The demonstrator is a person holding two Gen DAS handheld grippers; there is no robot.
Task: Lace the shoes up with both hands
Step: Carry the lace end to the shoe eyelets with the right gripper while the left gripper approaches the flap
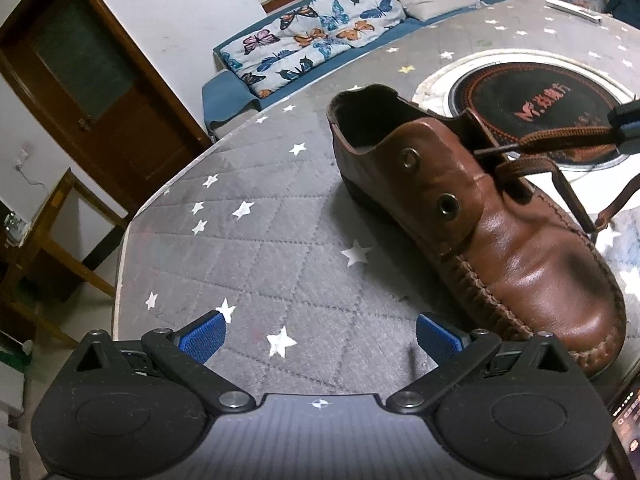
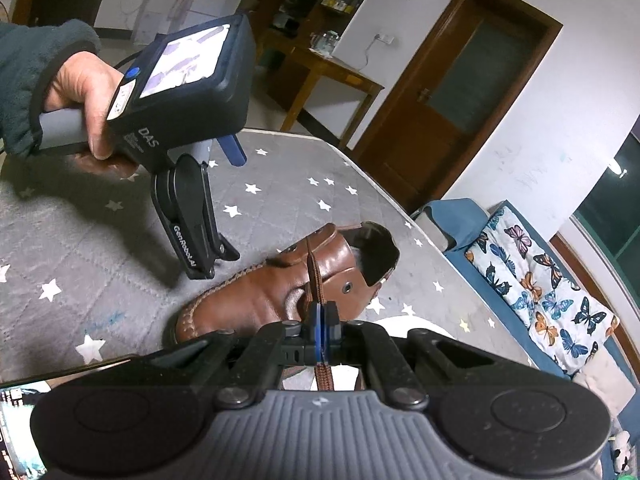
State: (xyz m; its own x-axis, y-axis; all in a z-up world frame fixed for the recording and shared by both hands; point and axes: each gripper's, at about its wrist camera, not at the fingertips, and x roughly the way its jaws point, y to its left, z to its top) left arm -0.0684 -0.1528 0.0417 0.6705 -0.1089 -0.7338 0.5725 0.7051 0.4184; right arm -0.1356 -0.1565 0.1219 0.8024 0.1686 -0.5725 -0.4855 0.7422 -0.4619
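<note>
A brown leather shoe lies on the grey star-patterned table cover, toe toward me in the left wrist view. Two metal eyelets on its near flap hold no lace. A brown shoelace runs from the shoe's tongue area out to the right. My right gripper is shut on that shoelace, just short of the shoe, and the lace stretches taut toward the far flap. My left gripper hovers open over the cover, near the shoe's toe, with nothing between its blue pads.
A round black hotplate is set in the table behind the shoe. A butterfly-print cushion lies on a blue sofa beyond the table edge. A person's hand holds the left gripper device. A brown door and wooden side table stand behind.
</note>
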